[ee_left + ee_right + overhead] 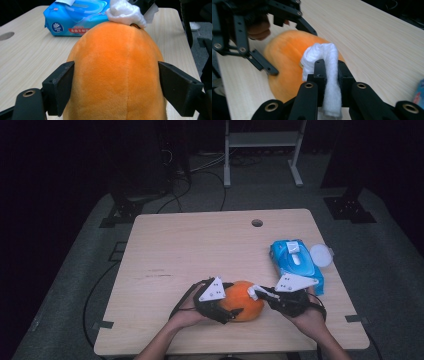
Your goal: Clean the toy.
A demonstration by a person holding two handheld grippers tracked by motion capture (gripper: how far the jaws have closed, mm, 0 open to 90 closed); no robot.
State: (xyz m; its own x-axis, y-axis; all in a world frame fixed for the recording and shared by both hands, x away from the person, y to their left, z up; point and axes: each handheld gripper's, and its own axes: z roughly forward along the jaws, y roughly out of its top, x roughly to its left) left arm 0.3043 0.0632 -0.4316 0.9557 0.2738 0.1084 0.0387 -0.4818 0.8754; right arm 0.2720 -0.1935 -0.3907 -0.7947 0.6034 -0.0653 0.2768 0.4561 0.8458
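Note:
An orange plush toy (pixel 243 301) lies near the table's front edge. My left gripper (pixel 226 307) is shut on it; in the left gripper view both black jaws press into the sides of the plush toy (pixel 117 72). My right gripper (pixel 256 293) is shut on a bunched white wipe (pixel 325 65), whose end rests on top of the plush toy (pixel 284 65). In the left gripper view the wipe (pixel 125 12) sits on the toy's far end.
A blue pack of wet wipes (pixel 296 262) lies at the right of the wooden table (pixel 200 250), with a round white lid (pixel 320 255) beside it. A cable hole (pixel 257 223) is near the far edge. Stands and cables sit on the floor beyond.

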